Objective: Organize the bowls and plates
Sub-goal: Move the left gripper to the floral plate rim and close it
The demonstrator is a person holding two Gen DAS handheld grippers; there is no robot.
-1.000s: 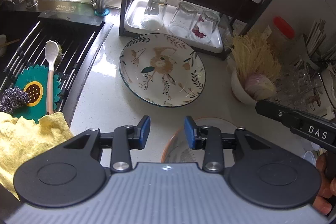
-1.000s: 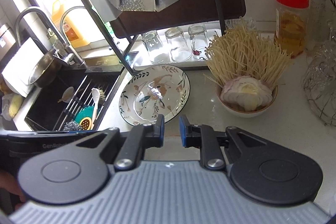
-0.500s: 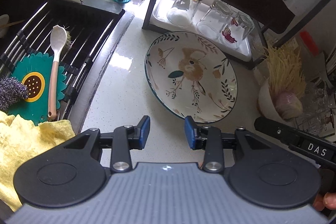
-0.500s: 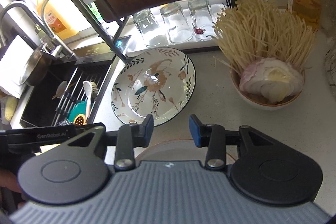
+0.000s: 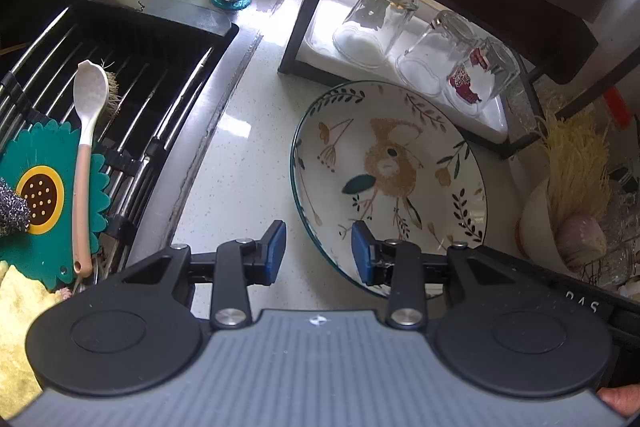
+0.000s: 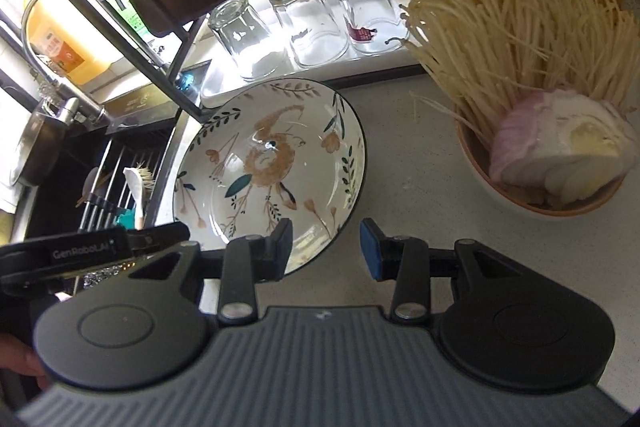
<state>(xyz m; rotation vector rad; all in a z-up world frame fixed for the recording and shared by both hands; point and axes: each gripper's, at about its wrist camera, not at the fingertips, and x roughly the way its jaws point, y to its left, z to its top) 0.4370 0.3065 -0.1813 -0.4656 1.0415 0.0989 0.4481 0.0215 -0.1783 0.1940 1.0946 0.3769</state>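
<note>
Floral plate (image 5: 390,183) lying flat on the white counter (image 5: 244,163), at 6 o'clock from the rack tray holding three upturned glasses (image 5: 374,23) and at 3 o'clock from the sink grid (image 5: 132,99). Left gripper (image 5: 318,253) over the plate's near-left rim, jaws apart and empty. Right gripper (image 6: 326,249) over its near-right rim, jaws apart and empty, with a bowl (image 6: 532,187) of enoki and onion at 2 o'clock.
</note>
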